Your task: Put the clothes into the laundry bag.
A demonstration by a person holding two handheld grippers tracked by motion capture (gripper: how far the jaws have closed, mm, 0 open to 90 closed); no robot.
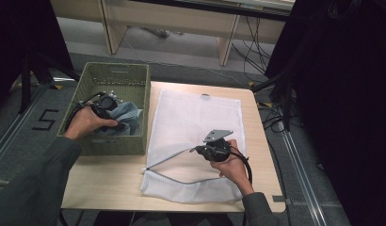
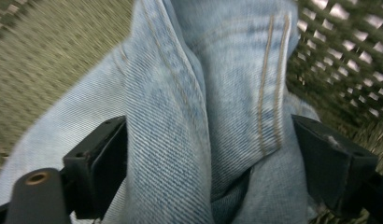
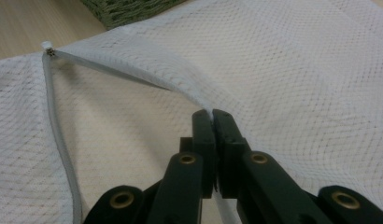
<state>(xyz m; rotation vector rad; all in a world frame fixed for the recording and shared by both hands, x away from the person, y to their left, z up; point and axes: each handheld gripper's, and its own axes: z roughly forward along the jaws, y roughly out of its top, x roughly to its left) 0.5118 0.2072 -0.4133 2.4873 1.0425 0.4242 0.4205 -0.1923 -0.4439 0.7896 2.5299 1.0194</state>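
Two grippers: both at work, one on each thing.
Left gripper (image 1: 108, 104): down in the basket (image 1: 134, 75) at the bench's left edge; jaws spread wide with a fold of the jeans (image 2: 199, 107) standing between them, not yet squeezed as far as I can tell.
Jeans: bunched in the basket's near half, against its right wall.
Right gripper (image 3: 212, 122): over the bench's middle, toward the near edge; jaws pressed together on the upper zip edge of the mesh bag (image 1: 200, 117), lifting it so the mouth gapes.
Bag: flat on the bench (image 1: 106, 183), from far edge to near edge, mouth toward the near left.
Zip end (image 3: 48, 48): at the bag's left corner, just beside the basket.
Risk, jeans: the fold looks thick; a shallow bite could slip and drop them back.
Risk, bag: the hold on the thin edge is slight; a tug from trailing denim could pull it free and shut the mouth.
Risk, basket: denim snagging the weave might drag the basket along.
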